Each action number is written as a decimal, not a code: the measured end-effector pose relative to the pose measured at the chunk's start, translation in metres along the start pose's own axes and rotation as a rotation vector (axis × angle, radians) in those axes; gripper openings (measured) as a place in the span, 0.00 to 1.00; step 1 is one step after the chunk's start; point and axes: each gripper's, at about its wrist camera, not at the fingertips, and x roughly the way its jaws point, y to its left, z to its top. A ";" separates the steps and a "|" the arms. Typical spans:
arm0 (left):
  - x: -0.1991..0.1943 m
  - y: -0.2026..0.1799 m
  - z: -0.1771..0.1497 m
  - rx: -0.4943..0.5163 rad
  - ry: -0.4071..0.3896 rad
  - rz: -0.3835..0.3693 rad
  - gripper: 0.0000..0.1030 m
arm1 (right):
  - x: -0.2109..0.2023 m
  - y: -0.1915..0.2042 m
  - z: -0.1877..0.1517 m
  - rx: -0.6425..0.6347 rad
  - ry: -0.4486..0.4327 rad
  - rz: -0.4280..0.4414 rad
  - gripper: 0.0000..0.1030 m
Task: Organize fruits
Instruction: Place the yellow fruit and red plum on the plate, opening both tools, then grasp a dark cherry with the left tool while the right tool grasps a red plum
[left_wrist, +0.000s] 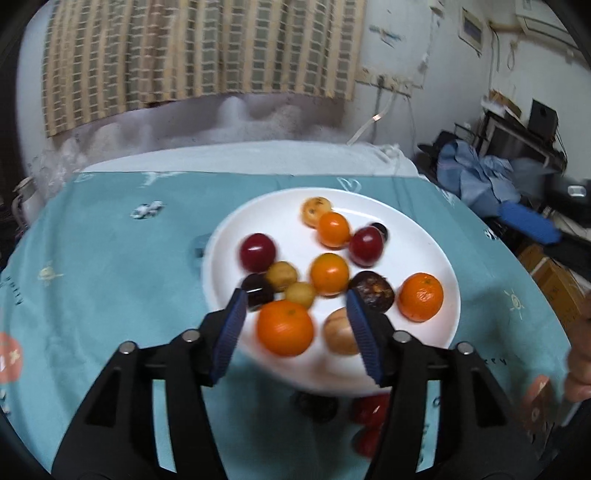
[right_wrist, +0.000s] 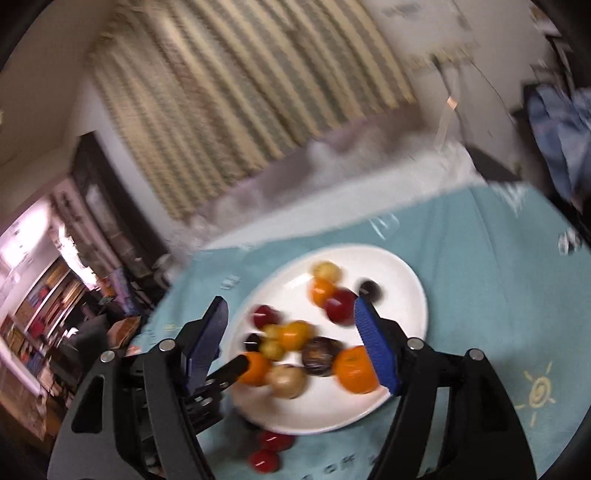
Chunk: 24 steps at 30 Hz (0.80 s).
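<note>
A white plate (left_wrist: 424, 236) on the teal cloth holds several fruits: oranges, red plums, dark plums and small yellow fruits. My left gripper (left_wrist: 295, 325) is open above the plate's near edge, with a large orange (left_wrist: 284, 326) and a tan fruit (left_wrist: 338, 332) between its blue pads. My right gripper (right_wrist: 291, 345) is open over the same plate (right_wrist: 406, 280), empty, with an orange (right_wrist: 354, 369) by its right pad. The left gripper's finger (right_wrist: 232, 365) shows at the plate's left. Two red fruits (right_wrist: 267, 450) and a dark one (left_wrist: 317, 404) lie on the cloth in front of the plate.
The teal tablecloth (left_wrist: 110, 258) covers a table that ends at a white strip in front of the curtain (left_wrist: 199, 51). A person's hand (left_wrist: 580, 354) is at the right edge. Clutter and boxes (left_wrist: 554, 288) stand to the right.
</note>
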 end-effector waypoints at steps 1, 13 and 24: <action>-0.008 0.006 -0.006 -0.016 -0.003 0.010 0.63 | -0.006 0.008 -0.005 -0.020 0.006 0.007 0.69; -0.035 0.041 -0.061 -0.076 0.057 0.121 0.73 | 0.026 0.035 -0.115 -0.225 0.330 -0.060 0.62; -0.022 0.021 -0.068 0.047 0.091 0.117 0.73 | 0.050 0.044 -0.139 -0.286 0.404 -0.094 0.45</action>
